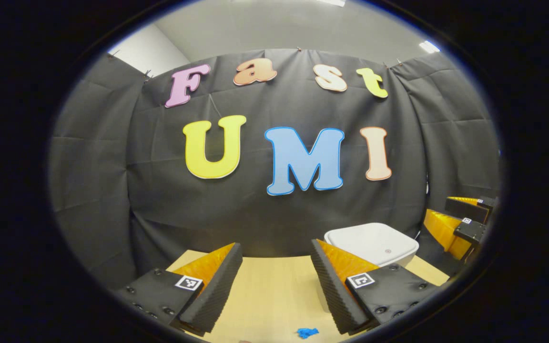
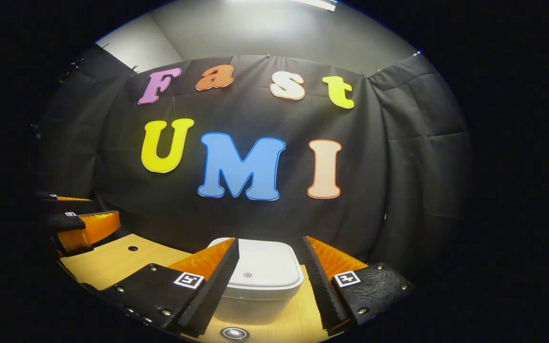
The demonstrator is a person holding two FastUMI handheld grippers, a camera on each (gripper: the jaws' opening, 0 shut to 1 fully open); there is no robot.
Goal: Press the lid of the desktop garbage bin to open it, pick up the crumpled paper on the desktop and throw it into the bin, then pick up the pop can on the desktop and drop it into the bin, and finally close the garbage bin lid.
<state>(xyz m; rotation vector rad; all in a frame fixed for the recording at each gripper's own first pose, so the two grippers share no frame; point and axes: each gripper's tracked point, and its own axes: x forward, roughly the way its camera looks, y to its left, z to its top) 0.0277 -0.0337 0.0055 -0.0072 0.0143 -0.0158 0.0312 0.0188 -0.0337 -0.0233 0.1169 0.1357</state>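
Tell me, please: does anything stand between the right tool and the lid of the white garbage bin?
Nothing visible does. In the right gripper view the right tool is open and empty, and the closed lid of the garbage bin lies directly ahead between its fingers, with open air between them.

A recording booth set up in a plain room, not a home. Black cloth [image 1: 274,209] hangs as a wall on all sides, creased and pinned along its top edge with small clips [image 2: 268,55] (the folds show it is loose fabric, not a solid wall). Above it run a bare grey wall [image 1: 279,28] and ceiling lights [image 1: 428,46]. In front stands a light wooden table [image 1: 269,290] with a round hole [image 2: 133,248] in its top, and on it a white bin [image 2: 262,281]
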